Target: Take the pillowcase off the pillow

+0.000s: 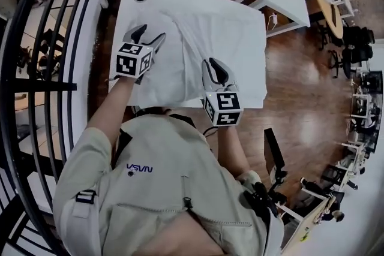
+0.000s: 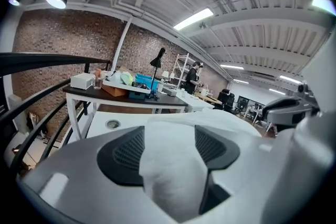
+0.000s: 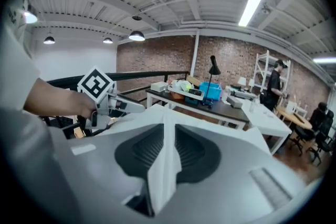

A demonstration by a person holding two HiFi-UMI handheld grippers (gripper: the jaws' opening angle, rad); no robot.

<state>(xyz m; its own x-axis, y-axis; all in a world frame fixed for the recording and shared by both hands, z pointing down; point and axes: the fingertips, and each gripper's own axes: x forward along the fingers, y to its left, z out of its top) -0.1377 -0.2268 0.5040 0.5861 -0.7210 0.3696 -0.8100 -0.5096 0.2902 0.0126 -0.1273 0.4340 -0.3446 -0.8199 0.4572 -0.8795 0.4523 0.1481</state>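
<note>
Right tongs [image 1: 213, 69] nearly closed, pinching a thin ridge of the white fabric pillowcase [image 1: 207, 39]; left tongs [image 1: 150, 35] spread wide, a thick white fold sitting between them. Pillowcase lying flat across the white rectangular table [image 1: 135, 9] beyond.

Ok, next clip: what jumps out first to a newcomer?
The white pillow lying across the white table, with two hand-held grippers on it. The right gripper pinches a thin fold of pillowcase at the near edge; the left gripper, at the left edge, jaws wide apart, has a thick white bulge of it between them.
</note>
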